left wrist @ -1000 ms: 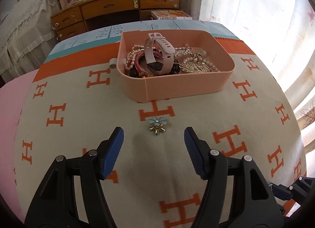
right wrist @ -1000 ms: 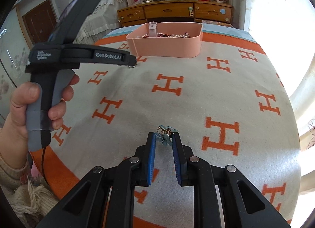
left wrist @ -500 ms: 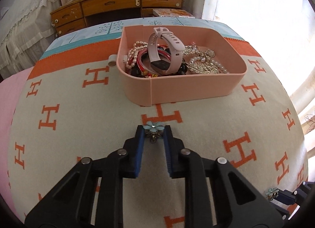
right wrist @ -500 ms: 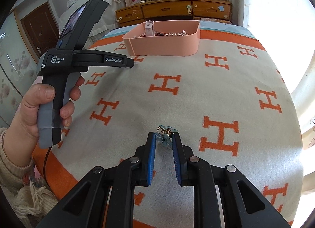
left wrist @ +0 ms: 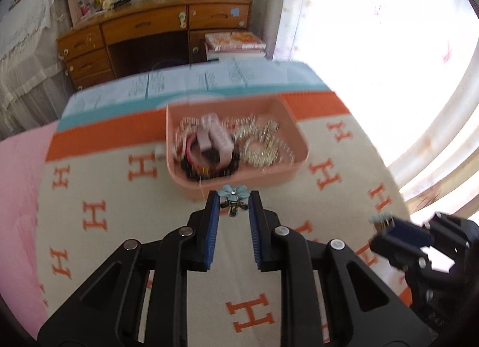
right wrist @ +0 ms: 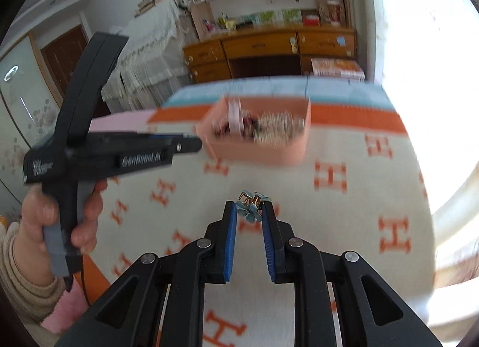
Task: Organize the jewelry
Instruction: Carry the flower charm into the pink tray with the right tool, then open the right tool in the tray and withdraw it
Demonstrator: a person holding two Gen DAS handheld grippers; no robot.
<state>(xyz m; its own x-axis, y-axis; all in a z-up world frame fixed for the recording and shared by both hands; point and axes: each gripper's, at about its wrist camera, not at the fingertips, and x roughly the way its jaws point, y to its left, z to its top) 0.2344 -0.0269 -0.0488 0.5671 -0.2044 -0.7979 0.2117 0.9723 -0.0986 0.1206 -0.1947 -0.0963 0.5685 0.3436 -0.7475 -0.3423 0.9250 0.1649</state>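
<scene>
The left tool (left wrist: 233,197) is pinching a small blue flower clip (left wrist: 233,190) right at its tips, gold prongs hanging down between the blue pads. The right tool (right wrist: 251,208) has a matching flower clip (right wrist: 250,210) nipped between its own pads, the gold claw sticking up past the tips. Both clips are off the blanket (left wrist: 119,251), held in the air.

This looks like the carry step: two clips picked up, and the pink tray (left wrist: 239,179) is the likely place for them. From the left view the tray sits just beyond the tool tips, already heaped with a pink watch (left wrist: 215,140), pearl strands and gold chains, all smeared by motion blur. From the right view the tray (right wrist: 257,152) is further off, across several orange H marks.

Next move, as I judge it: bring each tool over the tray's rim, then let the pads part so the clip drops among the other pieces, not onto the bed.

Both tools tilt steeply downward. A hand (right wrist: 60,221) in a beige sleeve grips the left tool's handle, its body pointing towards the tray.
</scene>
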